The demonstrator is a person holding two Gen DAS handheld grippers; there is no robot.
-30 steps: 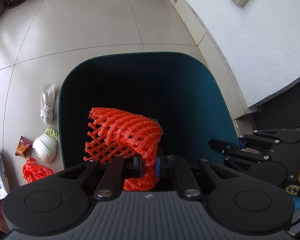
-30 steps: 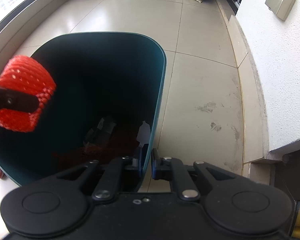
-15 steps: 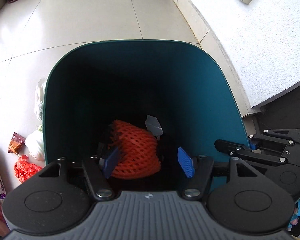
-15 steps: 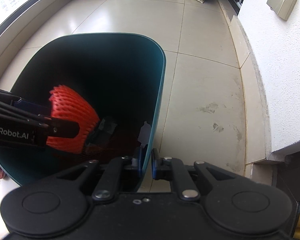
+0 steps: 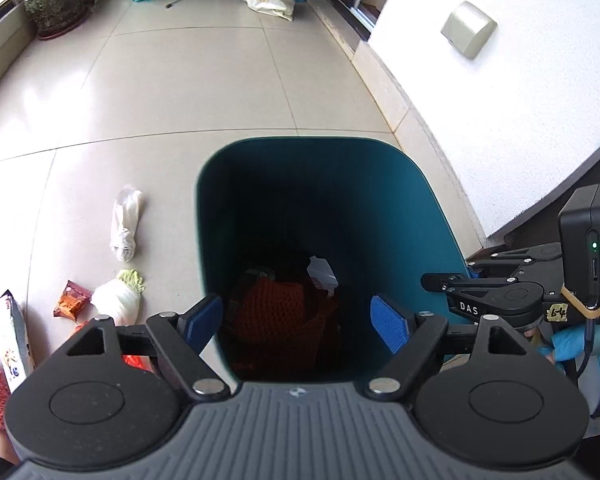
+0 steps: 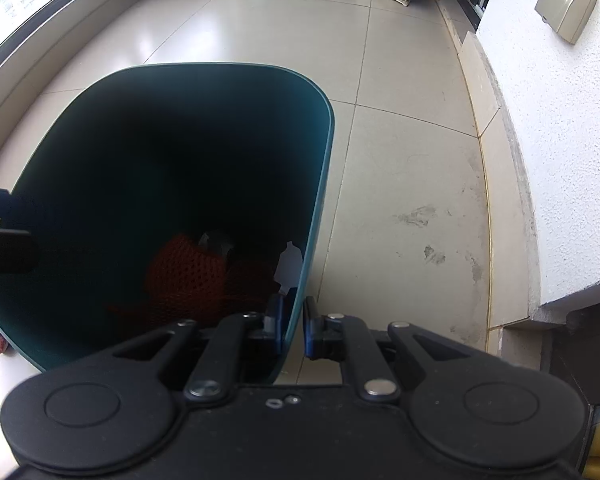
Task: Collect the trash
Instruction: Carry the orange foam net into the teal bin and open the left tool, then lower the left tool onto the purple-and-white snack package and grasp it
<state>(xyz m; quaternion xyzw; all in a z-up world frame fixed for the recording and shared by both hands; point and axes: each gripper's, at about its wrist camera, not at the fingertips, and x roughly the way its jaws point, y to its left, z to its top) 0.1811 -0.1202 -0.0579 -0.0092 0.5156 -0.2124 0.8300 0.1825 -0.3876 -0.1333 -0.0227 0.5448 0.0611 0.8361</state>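
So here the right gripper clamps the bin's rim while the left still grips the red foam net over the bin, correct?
Not quite. In the left wrist view the left gripper is opening with nothing between its pads; the red foam net lies inside the bin. The right gripper does clamp the rim.

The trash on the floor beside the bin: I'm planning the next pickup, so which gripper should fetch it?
Left, probably. The left gripper is opening with nothing between its fingers, and the cabbage lies on its side. The right gripper is shut on the bin rim.
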